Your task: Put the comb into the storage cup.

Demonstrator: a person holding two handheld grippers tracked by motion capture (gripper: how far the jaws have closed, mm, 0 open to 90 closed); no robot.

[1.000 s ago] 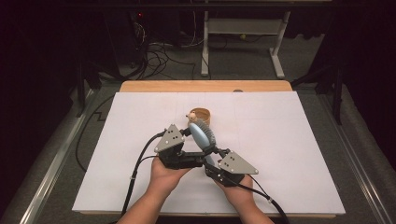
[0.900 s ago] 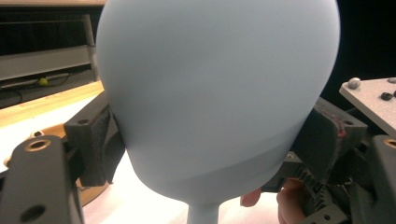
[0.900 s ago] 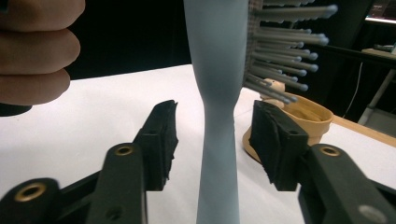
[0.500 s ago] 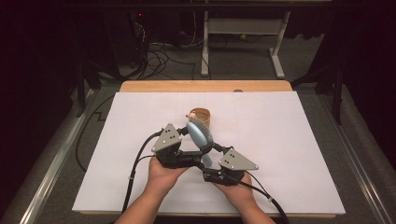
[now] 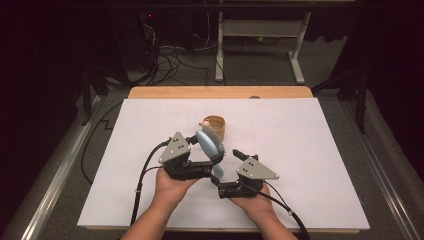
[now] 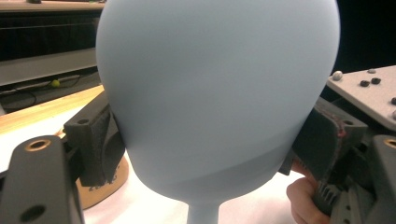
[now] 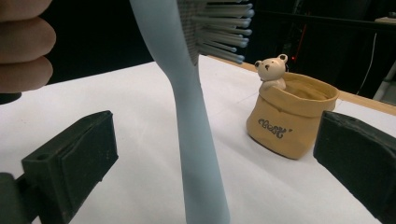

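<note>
A light blue hairbrush (image 5: 209,142) is held up above the white table cover (image 5: 300,135). My left gripper (image 5: 210,148) is shut on its rounded head (image 6: 215,93), one jaw pressing each side. The brush's handle (image 7: 196,140) hangs down between the wide-apart jaws of my right gripper (image 7: 212,158), which stands open without touching it. In the high view the right gripper (image 5: 225,168) sits just right of the handle. Behind the brush a tan pot (image 5: 216,125) with a small bear figure (image 7: 272,70) on its rim stands upright.
A wooden table edge (image 5: 220,92) runs behind the white cover. Beyond it on the floor are cables (image 5: 170,60) and a white desk frame (image 5: 260,40). Metal rails (image 5: 60,190) flank the table. The tan pot (image 6: 105,184) lies close behind the left gripper's jaws.
Both hands have shifted slightly, and the right gripper has edged a little to the right. The left gripper keeps its hold on the brush head.
</note>
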